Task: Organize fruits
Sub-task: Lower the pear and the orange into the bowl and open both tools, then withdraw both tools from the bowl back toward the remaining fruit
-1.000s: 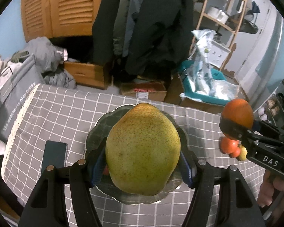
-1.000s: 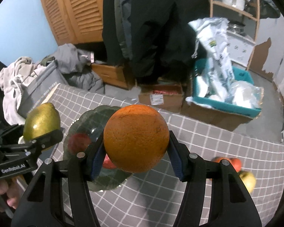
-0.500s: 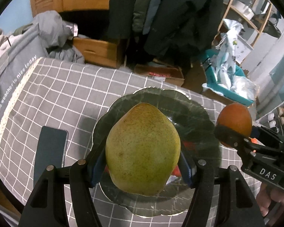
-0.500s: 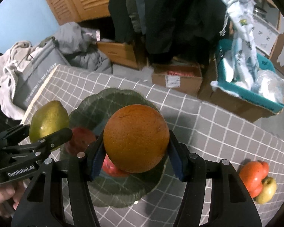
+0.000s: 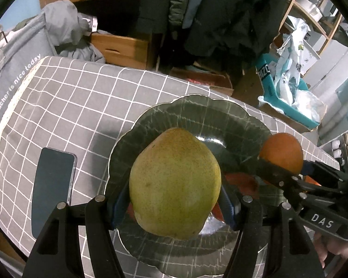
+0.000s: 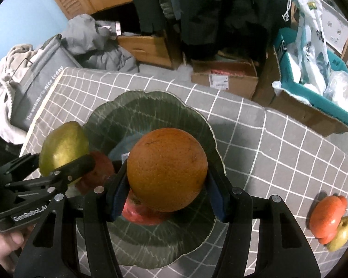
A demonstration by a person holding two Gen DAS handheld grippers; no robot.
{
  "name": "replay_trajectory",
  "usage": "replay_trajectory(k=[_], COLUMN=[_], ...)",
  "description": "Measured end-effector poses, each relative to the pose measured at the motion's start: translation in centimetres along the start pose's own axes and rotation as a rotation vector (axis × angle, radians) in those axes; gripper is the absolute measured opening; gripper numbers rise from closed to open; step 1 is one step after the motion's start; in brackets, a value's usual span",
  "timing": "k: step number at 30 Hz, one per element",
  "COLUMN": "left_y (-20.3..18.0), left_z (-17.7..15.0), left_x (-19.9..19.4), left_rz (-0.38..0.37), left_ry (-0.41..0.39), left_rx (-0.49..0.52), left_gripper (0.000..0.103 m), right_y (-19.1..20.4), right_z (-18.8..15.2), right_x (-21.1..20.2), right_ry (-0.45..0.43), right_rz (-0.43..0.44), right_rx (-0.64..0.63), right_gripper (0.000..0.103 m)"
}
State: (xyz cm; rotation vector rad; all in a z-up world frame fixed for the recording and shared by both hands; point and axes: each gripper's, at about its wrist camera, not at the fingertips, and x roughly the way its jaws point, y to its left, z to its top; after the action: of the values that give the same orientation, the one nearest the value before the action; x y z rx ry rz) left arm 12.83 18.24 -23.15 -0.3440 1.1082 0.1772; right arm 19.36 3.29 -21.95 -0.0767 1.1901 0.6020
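Observation:
My left gripper (image 5: pixel 174 206) is shut on a yellow-green pear (image 5: pixel 175 181) and holds it low over the dark green scalloped glass plate (image 5: pixel 192 113). My right gripper (image 6: pixel 167 192) is shut on an orange (image 6: pixel 167 169) above the same plate (image 6: pixel 150 108). Red fruit (image 6: pixel 97 173) lies on the plate under both grippers, partly hidden. The orange (image 5: pixel 281 153) shows at the plate's right side in the left wrist view. The pear (image 6: pixel 62 147) shows at the plate's left side in the right wrist view.
A dark phone (image 5: pixel 53 185) lies on the grey checked tablecloth (image 5: pixel 81 106) left of the plate. An orange-red fruit (image 6: pixel 328 217) and a small yellow one (image 6: pixel 339 236) sit on the cloth at the right. Bags, boxes and clothes stand beyond the table's far edge.
Both grippers have come down toward the plate with their fruit still held. The plate now looks larger and sits right under both fruits.

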Motion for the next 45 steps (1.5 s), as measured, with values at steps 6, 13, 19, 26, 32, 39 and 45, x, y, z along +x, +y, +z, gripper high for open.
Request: replay_trajectory(k=[6, 13, 19, 26, 32, 39, 45], left_y=[0.0, -0.5, -0.4, 0.8, 1.7, 2.0, 1.6], left_z=[0.2, 0.2, 0.4, 0.3, 0.2, 0.1, 0.1], left_x=[0.2, -0.1, -0.8, -1.3, -1.5, -2.0, -3.0], left_rz=[-0.002, -0.015, -0.016, -0.007, 0.005, 0.002, -0.009], left_ry=[0.004, 0.002, -0.018, -0.023, -0.026, -0.027, -0.045], left_rx=[0.005, 0.030, 0.024, -0.017, -0.045, -0.055, -0.052], left_gripper=[0.068, 0.069, 0.074, 0.074, 0.074, 0.074, 0.074], right_y=[0.1, -0.1, -0.4, -0.3, 0.0, 0.5, 0.9], right_z=[0.0, 0.3, 0.6, 0.8, 0.8, 0.8, 1.4], right_x=[0.3, 0.6, 0.8, 1.7, 2.6, 1.5, -1.6], right_ry=[0.006, 0.005, 0.008, 0.024, 0.058, 0.025, -0.051], right_rz=[0.014, 0.026, 0.035, 0.025, 0.009, -0.022, -0.059], right_rx=[0.009, 0.032, 0.056, 0.054, 0.048, 0.017, -0.023], right_gripper=[0.060, 0.060, 0.060, 0.061, 0.062, 0.074, 0.076])
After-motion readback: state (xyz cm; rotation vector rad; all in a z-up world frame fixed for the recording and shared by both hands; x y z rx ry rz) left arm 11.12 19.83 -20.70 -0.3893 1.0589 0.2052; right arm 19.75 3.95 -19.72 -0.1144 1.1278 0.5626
